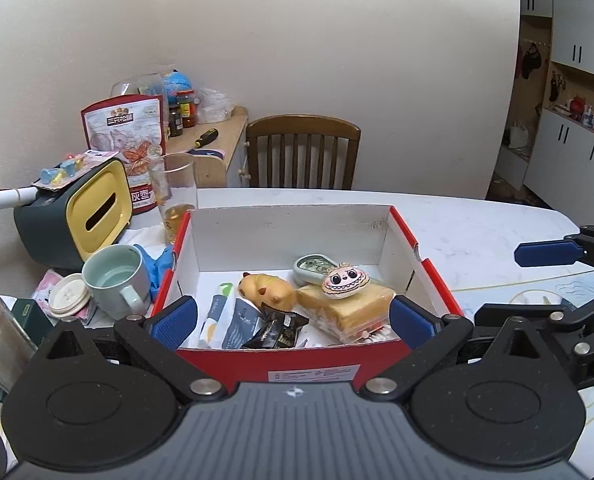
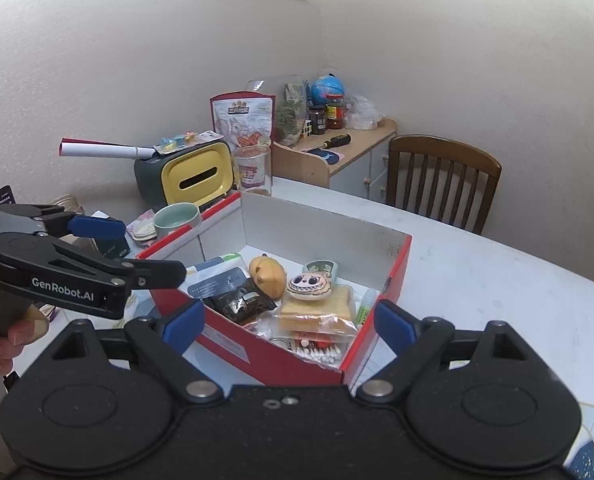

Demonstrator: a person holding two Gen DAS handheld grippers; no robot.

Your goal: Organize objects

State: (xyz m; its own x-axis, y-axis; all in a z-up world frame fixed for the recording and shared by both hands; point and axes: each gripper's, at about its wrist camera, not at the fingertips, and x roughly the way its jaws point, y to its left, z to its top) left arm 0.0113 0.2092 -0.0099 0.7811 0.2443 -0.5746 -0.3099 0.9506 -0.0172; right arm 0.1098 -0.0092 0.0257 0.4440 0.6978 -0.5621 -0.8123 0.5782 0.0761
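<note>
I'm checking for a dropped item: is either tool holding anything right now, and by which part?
Nothing is held. The left tool and the right tool both stand open with nothing between their pads, just short of the red box.

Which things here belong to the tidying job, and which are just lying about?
Part of the job:
red box
yellow toy
cartoon-face charm
wrapped bread
black snack packet
left tongs, open
right tongs, open

Lying about:
green mug
tissue box
drinking glass
screwdriver
chair
</note>
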